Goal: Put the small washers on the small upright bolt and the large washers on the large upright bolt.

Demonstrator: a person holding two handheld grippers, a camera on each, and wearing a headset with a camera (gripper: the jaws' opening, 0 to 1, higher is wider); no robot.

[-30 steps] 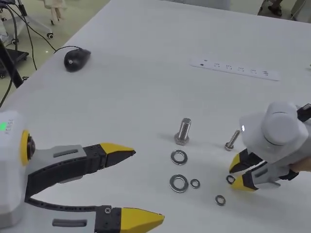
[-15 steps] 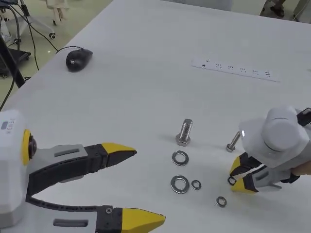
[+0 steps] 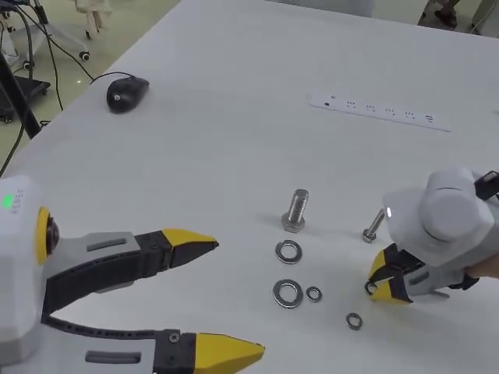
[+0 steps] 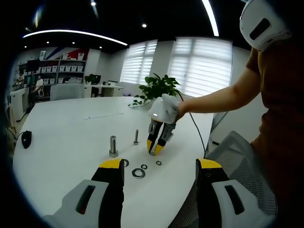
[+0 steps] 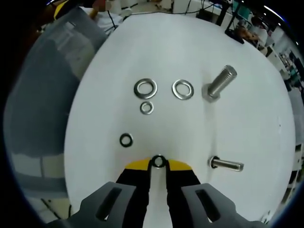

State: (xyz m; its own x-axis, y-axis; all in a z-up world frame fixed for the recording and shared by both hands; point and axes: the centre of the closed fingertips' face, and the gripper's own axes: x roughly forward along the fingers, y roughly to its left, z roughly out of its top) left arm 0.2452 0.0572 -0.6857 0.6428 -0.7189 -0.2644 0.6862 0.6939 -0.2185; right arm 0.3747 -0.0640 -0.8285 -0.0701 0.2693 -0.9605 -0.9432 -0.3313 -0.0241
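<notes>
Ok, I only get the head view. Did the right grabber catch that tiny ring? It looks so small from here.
Observer: Yes. The right gripper view shows the small silver metal washer pinched between the right gripper's yellow tips.
Operator: Is the skinny bolt standing up straight?
Observer: Seen from the left gripper view, the small silver bolt stands upright, head down on the white table.
Operator: What's behind it?
Observer: A leafy green plant at the table's far edge.

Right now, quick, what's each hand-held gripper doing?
Left hand-held gripper: open, holding nothing.
Right hand-held gripper: closed on a small silver metal washer.
</notes>
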